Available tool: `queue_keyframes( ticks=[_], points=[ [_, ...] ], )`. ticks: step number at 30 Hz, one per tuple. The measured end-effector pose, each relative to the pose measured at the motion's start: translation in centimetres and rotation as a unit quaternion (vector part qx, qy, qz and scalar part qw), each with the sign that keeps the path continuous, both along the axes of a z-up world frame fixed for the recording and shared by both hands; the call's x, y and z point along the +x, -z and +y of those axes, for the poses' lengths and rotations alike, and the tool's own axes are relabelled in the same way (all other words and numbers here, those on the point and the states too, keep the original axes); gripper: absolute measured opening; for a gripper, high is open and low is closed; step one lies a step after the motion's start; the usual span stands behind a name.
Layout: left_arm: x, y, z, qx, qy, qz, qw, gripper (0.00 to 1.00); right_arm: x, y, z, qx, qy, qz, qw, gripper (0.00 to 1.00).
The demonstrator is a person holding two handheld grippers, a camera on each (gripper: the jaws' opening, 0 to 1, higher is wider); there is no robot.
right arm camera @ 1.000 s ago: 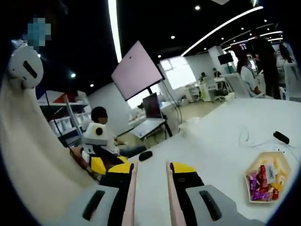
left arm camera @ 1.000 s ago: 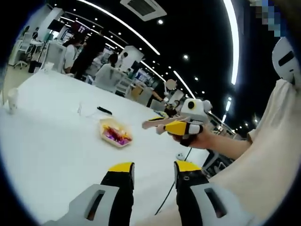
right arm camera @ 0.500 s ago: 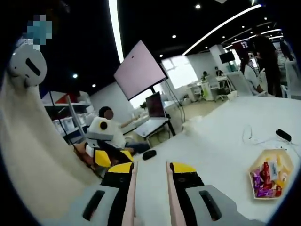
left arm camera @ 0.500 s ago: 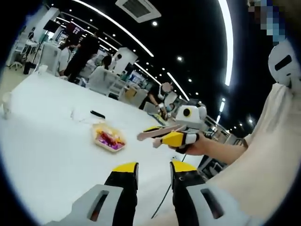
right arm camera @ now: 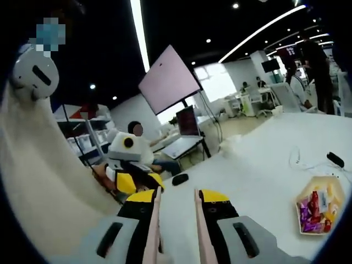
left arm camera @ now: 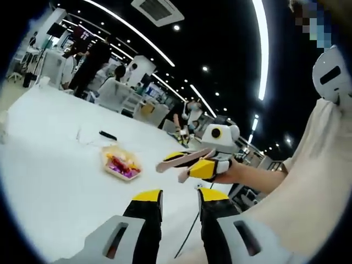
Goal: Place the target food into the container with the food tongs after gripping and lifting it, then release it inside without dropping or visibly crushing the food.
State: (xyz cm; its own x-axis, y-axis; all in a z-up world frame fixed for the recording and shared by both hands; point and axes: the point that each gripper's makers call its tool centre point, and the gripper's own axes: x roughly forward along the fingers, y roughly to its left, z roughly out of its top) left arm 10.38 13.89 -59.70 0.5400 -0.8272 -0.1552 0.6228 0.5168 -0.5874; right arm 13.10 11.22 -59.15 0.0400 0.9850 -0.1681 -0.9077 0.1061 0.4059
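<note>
A pale yellow tray (left arm camera: 111,159) of wrapped sweets lies on the white table (left arm camera: 49,165); in the right gripper view the tray (right arm camera: 306,197) sits at the far right. My right gripper (right arm camera: 177,197) is shut on wooden food tongs (right arm camera: 155,220), whose two arms run apart along its jaws with nothing between them. In the left gripper view that gripper (left arm camera: 191,164) hovers in the air right of the tray, tongs (left arm camera: 175,159) pointing toward it. My left gripper (left arm camera: 179,197) is open and empty, low over the table; it also appears as the left gripper (right arm camera: 135,181).
A black stick-like object (left arm camera: 107,135) and a thin cable lie beyond the tray. A black mouse (right arm camera: 180,179) rests near the table edge, with a laptop (right arm camera: 181,132) and a large screen (right arm camera: 168,82) behind. People sit and stand at far desks. A cream sleeve (left arm camera: 308,192) is close.
Both views have drifted slightly with the hands. The right gripper with the tongs hangs a little lower and nearer the tray. No grip has changed.
</note>
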Motion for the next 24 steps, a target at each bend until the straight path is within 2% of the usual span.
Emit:
queue_keyframes(
  ticks=[9, 13, 16, 18, 20, 21, 23, 24],
  points=[
    [0.2, -0.5, -0.4, -0.002, 0.008, -0.007, 0.9999, 0.21, -0.8, -0.7, 0.8, 0.010, -0.020, -0.003, 0.9998, 0.30],
    [0.1, -1.9, -0.5, -0.039, 0.012, -0.023, 0.9989, 0.17, -1.6, -0.8, 1.0, 0.011, -0.039, 0.009, 0.9991, 0.32],
    [0.2, -2.3, -0.3, -0.051, 0.009, -0.028, 0.9983, 0.15, -1.9, -0.7, 1.0, 0.010, -0.046, 0.010, 0.9989, 0.31],
    [0.2, -2.4, -0.3, -0.055, 0.007, -0.030, 0.9980, 0.13, -1.8, -1.0, 1.0, 0.018, -0.044, 0.008, 0.9988, 0.28],
    [0.3, -2.3, -0.3, -0.054, 0.005, -0.030, 0.9981, 0.13, -1.6, -0.9, 0.7, 0.013, -0.041, -0.007, 0.9990, 0.11],
    [0.3, -2.1, -0.3, -0.053, 0.005, -0.029, 0.9981, 0.13, -1.1, -0.4, 0.4, 0.000, -0.034, -0.021, 0.9992, 0.10],
    [0.3, -1.8, -0.2, -0.052, 0.001, -0.026, 0.9983, 0.13, -0.9, -0.1, 0.0, 0.001, -0.026, -0.002, 0.9997, 0.12],
    [0.2, -1.7, -0.1, -0.053, 0.000, -0.023, 0.9983, 0.13, -0.8, 0.0, -0.2, 0.001, -0.027, -0.004, 0.9996, 0.11]
  ],
)
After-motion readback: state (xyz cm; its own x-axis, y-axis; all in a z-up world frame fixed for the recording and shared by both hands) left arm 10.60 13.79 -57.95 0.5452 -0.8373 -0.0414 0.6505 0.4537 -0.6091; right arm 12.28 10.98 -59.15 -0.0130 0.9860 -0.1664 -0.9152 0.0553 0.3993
